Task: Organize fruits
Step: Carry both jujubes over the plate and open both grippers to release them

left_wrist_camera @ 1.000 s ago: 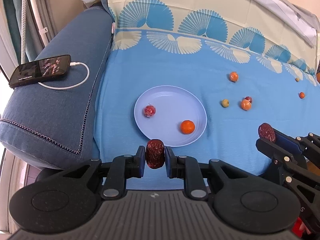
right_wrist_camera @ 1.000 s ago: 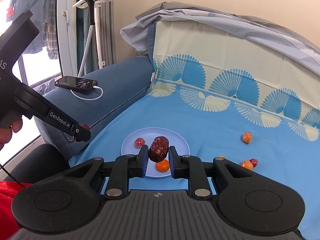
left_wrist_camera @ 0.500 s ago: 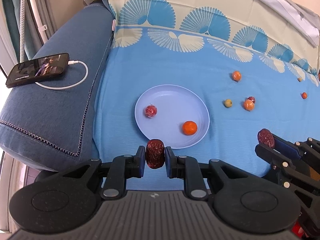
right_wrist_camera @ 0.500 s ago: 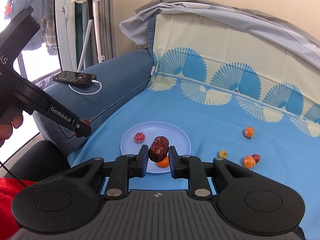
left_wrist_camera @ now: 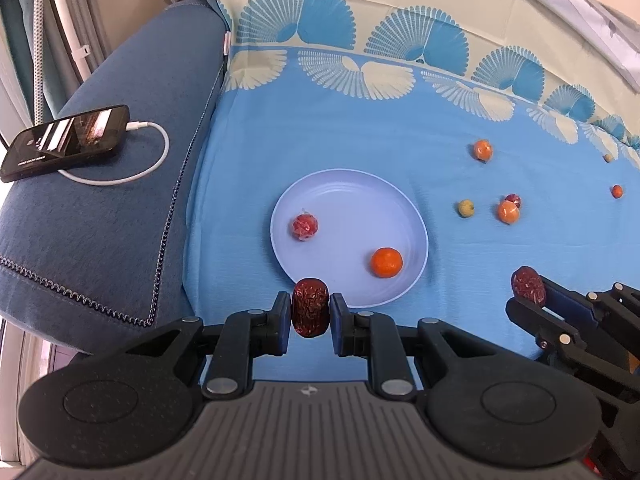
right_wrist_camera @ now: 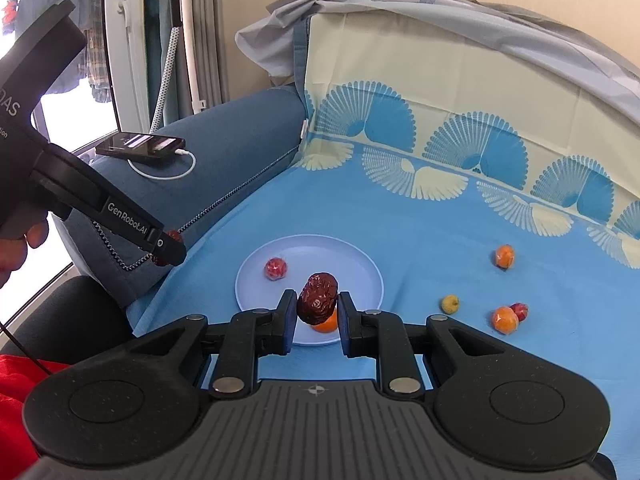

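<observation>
A pale blue plate [left_wrist_camera: 360, 200] [right_wrist_camera: 360, 256] lies on the blue sheet with a small red fruit [left_wrist_camera: 305, 227] [right_wrist_camera: 275, 268] and a mandarin [left_wrist_camera: 386, 262] [right_wrist_camera: 327, 325] in it. My left gripper [left_wrist_camera: 310, 309] is shut on a wrinkled dark red date [left_wrist_camera: 310, 306], just short of the plate's near rim. My right gripper [right_wrist_camera: 318, 304] is shut on a second date [right_wrist_camera: 318, 297] in front of the plate; in the left wrist view it enters at the right with that date [left_wrist_camera: 528, 283]. In the right wrist view the left gripper [right_wrist_camera: 170, 246] hangs left of the plate.
Loose fruits lie right of the plate: two wrapped oranges [left_wrist_camera: 482, 149] [left_wrist_camera: 508, 212], a yellow-green one [left_wrist_camera: 465, 208], a red one [left_wrist_camera: 513, 200] and small ones further right [left_wrist_camera: 617, 191]. A phone [left_wrist_camera: 66, 142] on a white cable rests on the sofa arm at left.
Both grippers have moved a little closer to the plate and lower, each still holding its date. The fruits on the plate and the sheet have not moved.
</observation>
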